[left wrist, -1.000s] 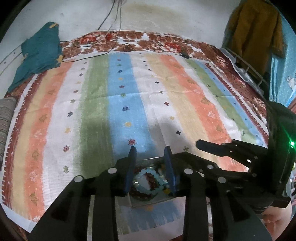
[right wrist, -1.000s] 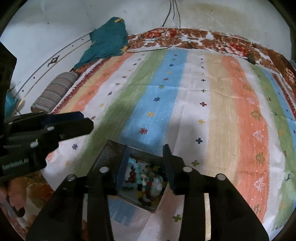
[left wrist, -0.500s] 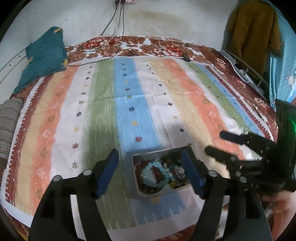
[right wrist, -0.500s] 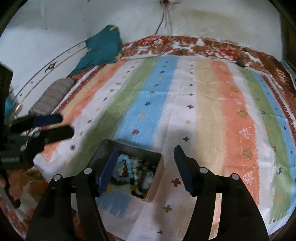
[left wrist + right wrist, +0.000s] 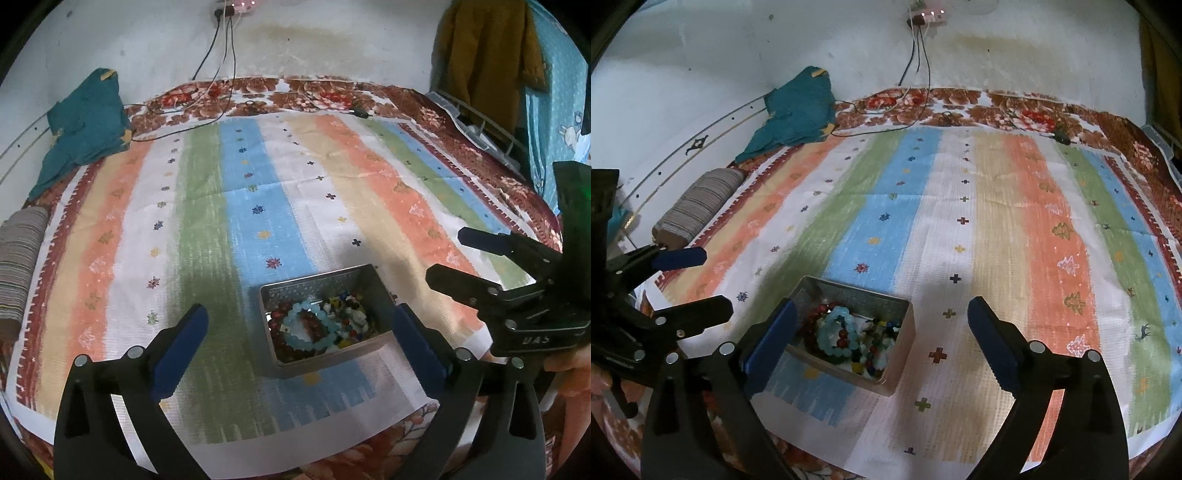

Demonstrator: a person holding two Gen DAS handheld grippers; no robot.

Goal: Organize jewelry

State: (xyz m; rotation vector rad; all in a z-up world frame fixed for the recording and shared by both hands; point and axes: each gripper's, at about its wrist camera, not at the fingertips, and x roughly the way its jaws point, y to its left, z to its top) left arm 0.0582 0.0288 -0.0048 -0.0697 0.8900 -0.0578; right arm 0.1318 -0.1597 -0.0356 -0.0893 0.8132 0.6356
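Observation:
A small metal tin [image 5: 364, 275] sits on the striped cloth near its front edge, also seen in the right wrist view [image 5: 903, 325]. It holds a light blue bead bracelet [image 5: 312, 326], dark red beads and mixed coloured beads [image 5: 875, 345]. My left gripper [image 5: 301, 330] is open wide and empty, held above the tin. My right gripper [image 5: 881, 325] is open wide and empty, just right of the tin. It shows at the right in the left wrist view [image 5: 461, 254]. The left gripper shows at the left in the right wrist view [image 5: 701, 280].
The striped cloth [image 5: 258, 206] covers a floral bedspread [image 5: 303, 92]. A teal garment [image 5: 85, 125] and a striped bolster [image 5: 18, 258] lie at the left. Cables [image 5: 916, 55] hang from a wall socket. Clothes [image 5: 487, 51] hang at the right.
Both grippers have opened from nearly shut over the tin to wide open and have pulled back and up from it. The beads stay in the tin.

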